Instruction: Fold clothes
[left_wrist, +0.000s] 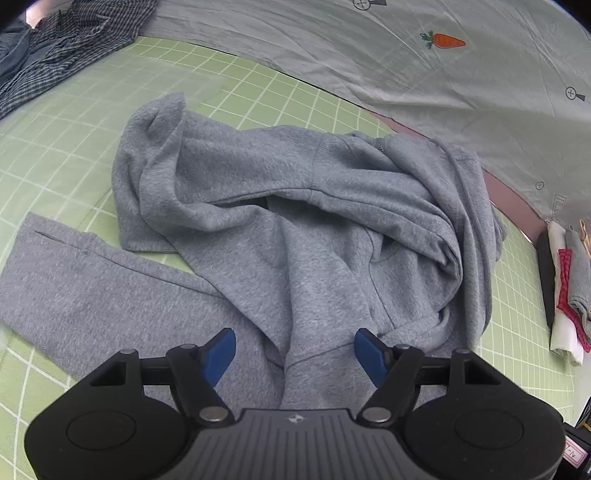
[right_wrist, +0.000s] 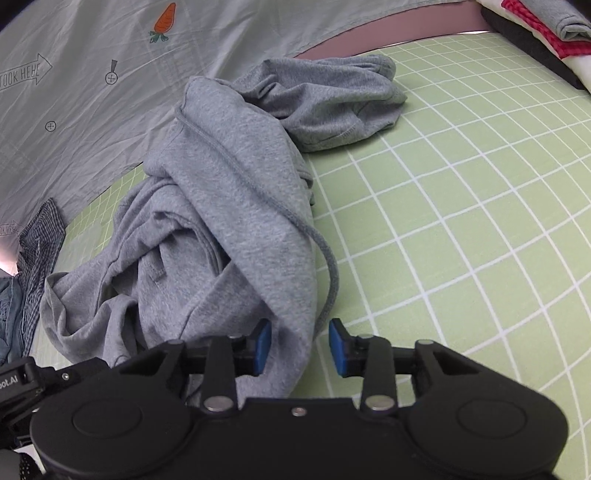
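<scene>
**Ana:** While you are holding both tools low over the bed, where is the thing you are folding?

**Ben:** Your crumpled grey fleece hoodie (left_wrist: 295, 229) is lying in a heap on the green sheet with white grid lines (right_wrist: 461, 221). It is not folded flat. One long sleeve (left_wrist: 74, 284) is stretching out to the side, and the thin grey drawstring cord (right_wrist: 328, 266) is trailing onto the sheet.

**Ana:** What is your left gripper (left_wrist: 294, 354) doing?

**Ben:** Its blue fingers are standing wide apart and gripping nothing. You are holding it right over the near edge of the hoodie, I think so it can take that edge.

**Ana:** And your right gripper (right_wrist: 300, 347)?

**Ben:** Its fingers are also standing apart. A fold of the grey cloth is sitting between them, by the cord, but the pads are not pinching it. With one tool on each side, you are probably getting ready to pull the hoodie out flat.

**Ana:** Why are those other clothes lying off to the sides?

**Ben:** A neat stack of folded clothes (left_wrist: 569, 288) is sitting at one end, and a dark checked shirt (left_wrist: 62, 48) is lying loose at the other. My guess is that one is the done pile and the other is waiting.
</scene>
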